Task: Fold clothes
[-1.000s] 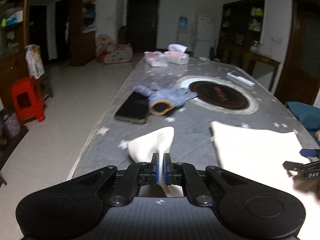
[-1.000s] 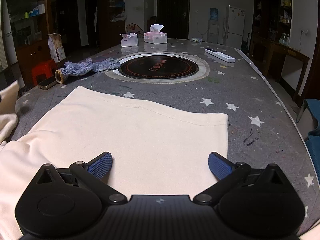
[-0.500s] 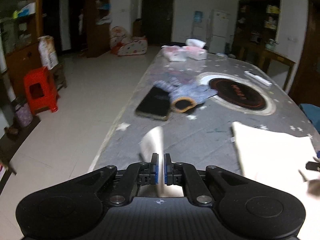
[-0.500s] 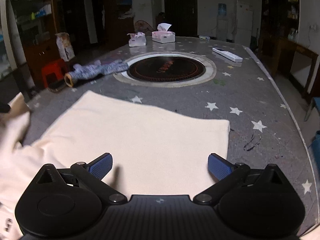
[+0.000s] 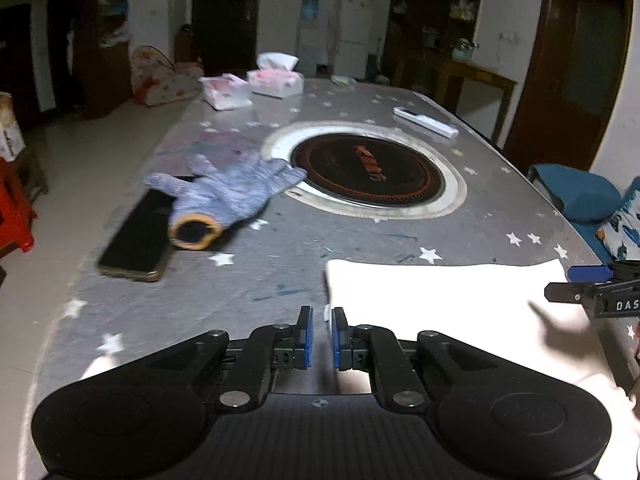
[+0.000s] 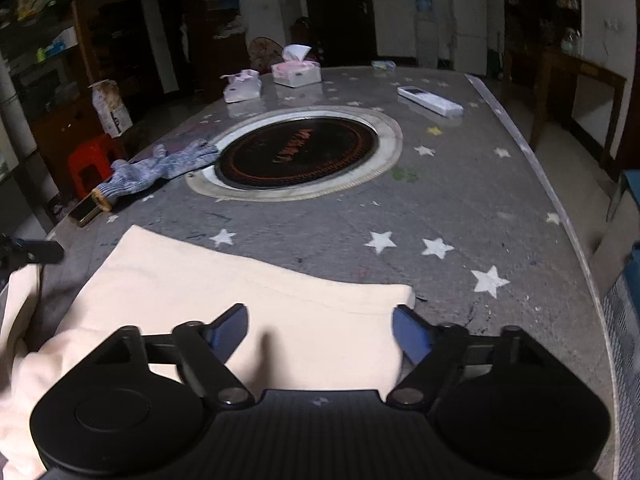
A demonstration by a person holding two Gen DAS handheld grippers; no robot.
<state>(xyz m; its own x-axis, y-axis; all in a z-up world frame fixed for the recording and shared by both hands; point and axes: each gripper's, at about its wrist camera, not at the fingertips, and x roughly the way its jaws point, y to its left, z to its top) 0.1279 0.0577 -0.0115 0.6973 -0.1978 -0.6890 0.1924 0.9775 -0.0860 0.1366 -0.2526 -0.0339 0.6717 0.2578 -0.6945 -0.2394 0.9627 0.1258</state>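
Cream garment (image 6: 248,284) lies flat on the near end of the star-print table (image 5: 260,280), far edge straight, already looks doubled over once (judgement). A loose part bunches at the near left in the right wrist view. Prob. soft, light knit/cotton: limp, no stiffness, will sag and drag along the tabletop when lifted, not fragile, not slippery. Best taken at corners or hem edges, pinching both layers, one corner per gripper so the fold stays square. Left gripper (image 5: 320,332) sits at the garment's far-left corner; jaws have just been opening, now a narrow gap, pads not clamping. A sliver of white shows at the tips, can't tell if it's the corner itself. Right gripper (image 6: 320,332) is over the far-right corner; jaws have just been closing but are wide apart, cloth under and between them, not pinched yet. Around: blue knit glove (image 5: 232,192) resting partly on a dark phone (image 5: 136,240), well apart from the garment on the left. Round inset hotplate (image 5: 368,172) mid-table beyond the cloth. White remote (image 5: 424,122) and two tissue packs (image 5: 276,80) at the far end. Nothing lies on the garment or blocks a fold. Only the table's left edge is close, so loose cloth could slide off there.
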